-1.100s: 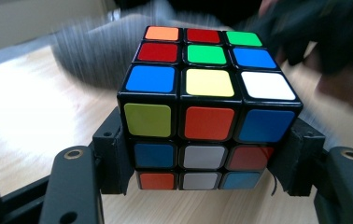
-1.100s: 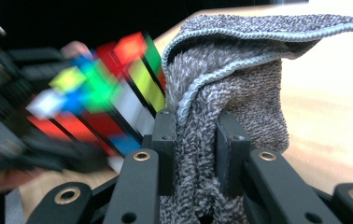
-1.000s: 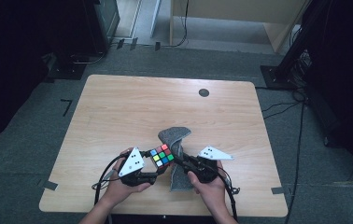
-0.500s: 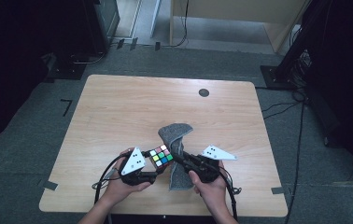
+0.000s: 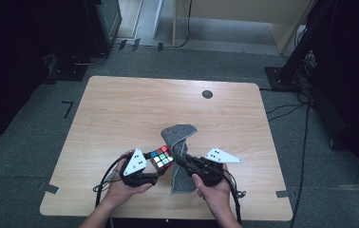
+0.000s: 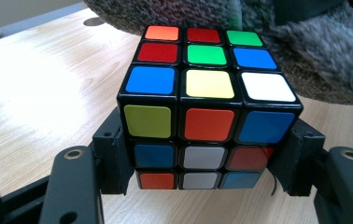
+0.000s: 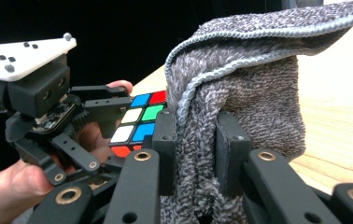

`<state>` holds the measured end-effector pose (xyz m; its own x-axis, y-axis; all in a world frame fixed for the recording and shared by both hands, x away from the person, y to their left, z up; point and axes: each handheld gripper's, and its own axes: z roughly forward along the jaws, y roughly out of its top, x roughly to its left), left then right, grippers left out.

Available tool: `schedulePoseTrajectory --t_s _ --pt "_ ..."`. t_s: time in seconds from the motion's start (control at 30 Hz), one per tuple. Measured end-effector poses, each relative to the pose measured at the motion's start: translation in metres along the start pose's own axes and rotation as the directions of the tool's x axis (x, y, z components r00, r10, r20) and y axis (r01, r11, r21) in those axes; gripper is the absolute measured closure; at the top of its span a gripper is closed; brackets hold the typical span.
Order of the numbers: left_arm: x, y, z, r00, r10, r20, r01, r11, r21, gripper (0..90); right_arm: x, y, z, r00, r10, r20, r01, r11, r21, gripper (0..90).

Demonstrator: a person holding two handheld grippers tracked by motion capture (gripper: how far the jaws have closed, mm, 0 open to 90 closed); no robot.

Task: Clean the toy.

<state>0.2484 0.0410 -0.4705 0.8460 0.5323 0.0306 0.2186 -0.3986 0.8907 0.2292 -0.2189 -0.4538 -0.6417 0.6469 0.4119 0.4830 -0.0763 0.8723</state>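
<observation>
Low in the frame, the left tongs [image 5: 157, 167] are clamping the cube [image 5: 162, 157]; the right tongs [image 5: 181, 161], angled inward, are pinching the grey cloth [image 5: 180, 137].

I am working in what looks like a lab or recording studio rather than a home. The light wooden table [image 5: 135, 109] stands alone on grey carpet [image 5: 35, 142], with strips of tape [image 5: 48, 188] marking the floor at its corners. Dark stands and equipment bases [image 5: 282, 76] ring the space, cables [image 5: 287, 107] trail across the carpet, and the surroundings fall away into near blackness beyond the lit table.
</observation>
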Motion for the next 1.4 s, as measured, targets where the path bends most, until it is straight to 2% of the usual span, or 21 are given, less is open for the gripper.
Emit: schedulePoseTrajectory --t_s 0.07,0.1,0.17,0.2,0.33,0.4,0.5,0.57,0.63,0.73,0.8,0.87,0.93,1.0,1.13,1.17,1.23,1.33,1.4 --pt "-0.001 0.002 -0.003 0.9999 0.000 0.013 0.000 0.9997 -0.025 34.4 -0.002 -0.002 0.001 0.9999 0.010 0.004 -0.010 1.000 0.008 74.1" --pt "-0.001 0.003 -0.004 0.9999 0.001 0.011 -0.001 0.9996 -0.028 34.4 -0.005 -0.005 0.003 0.9997 0.024 -0.010 -0.024 1.000 0.009 74.0" --pt "0.001 0.002 -0.003 0.9998 -0.009 0.016 0.009 0.9996 -0.025 34.4 -0.006 -0.006 0.003 0.9974 0.062 -0.036 -0.061 0.998 0.008 73.8" --pt "0.002 0.001 -0.002 0.9998 -0.013 0.018 0.013 0.9998 -0.015 34.4 -0.006 -0.005 0.003 0.9969 0.065 -0.045 -0.065 0.998 0.009 73.8" --pt "-0.002 -0.002 0.004 0.9999 0.014 0.005 -0.015 0.9995 0.029 34.4 -0.001 0.003 -0.002 0.9975 0.042 -0.057 -0.043 0.999 -0.015 73.8" --pt "-0.005 0.000 0.004 0.9996 0.025 0.014 -0.025 0.9996 0.015 34.4 -0.001 0.003 -0.002 0.9984 0.027 -0.050 -0.028 0.999 -0.018 73.8" --pt "-0.005 0.000 0.004 0.9995 0.031 0.003 -0.031 0.9992 0.025 34.5 -0.003 0.001 -0.002 0.9992 0.026 -0.032 -0.026 1.000 -0.015 73.9" --pt "-0.004 -0.001 0.005 0.9997 0.021 -0.008 -0.021 0.9991 0.038 34.4 -0.002 0.002 -0.003 0.9999 -0.005 0.013 0.005 1.000 -0.008 73.9" --pt "-0.006 0.000 0.007 0.9995 0.027 -0.016 -0.026 0.9982 0.054 34.4 0.008 0.003 -0.003 0.9977 -0.065 0.021 0.065 0.998 -0.007 73.8" --pt "-0.012 0.002 0.010 0.9985 0.050 -0.021 -0.048 0.9967 0.066 34.5 0.028 0.003 0.002 0.9816 -0.191 -0.003 0.191 0.981 0.023 73.5" --pt "-0.015 0.003 0.010 0.9975 0.067 -0.020 -0.066 0.9957 0.066 34.4 0.034 0.002 0.006 0.9739 -0.226 0.017 0.225 0.973 0.041 73.5" --pt "-0.017 0.005 0.009 0.9962 0.083 -0.023 -0.082 0.9944 0.066 34.5 0.027 0.003 0.004 0.9771 -0.203 0.064 0.201 0.979 0.034 73.7" --pt "-0.016 0.005 0.008 0.9967 0.077 -0.026 -0.075 0.9953 0.061 34.5 0.019 0.004 0.000 0.9778 -0.173 0.118 0.170 0.985 0.031 73.7" --pt "-0.016 0.005 0.009 0.9966 0.076 -0.030 -0.074 0.9950 0.066 34.5 0.020 0.004 -0.001 0.9770 -0.174 0.123 0.172 0.985 0.031 73.6" --pt "-0.018 0.004 0.011 0.9952 0.089 -0.041 -0.085 0.9932 0.079 34.4 0.040 -0.002 0.009 0.9706 -0.236 0.048 0.233 0.971 0.056 72.7" --pt "-0.018 0.004 0.010 0.9953 0.088 -0.041 -0.085 0.9935 0.076 34.4 0.042 -0.002 0.010 0.9686 -0.244 0.048 0.241 0.969 0.056 72.8" --pt "-0.016 0.005 0.008 0.9959 0.079 -0.045 -0.076 0.9951 0.064 34.5 0.038 0.000 0.008 0.9730 -0.224 0.055 0.221 0.974 0.048 73.1" --pt "-0.014 0.006 0.005 0.9962 0.075 -0.045 -0.073 0.9961 0.051 34.5 0.021 0.005 0.000 0.9770 -0.170 0.129 0.167 0.985 0.038 73.5" --pt "-0.014 0.006 0.005 0.9971 0.067 -0.036 -0.066 0.9969 0.043 34.5 0.015 0.007 -0.004 0.9822 -0.135 0.131 0.133 0.991 0.025 73.6"
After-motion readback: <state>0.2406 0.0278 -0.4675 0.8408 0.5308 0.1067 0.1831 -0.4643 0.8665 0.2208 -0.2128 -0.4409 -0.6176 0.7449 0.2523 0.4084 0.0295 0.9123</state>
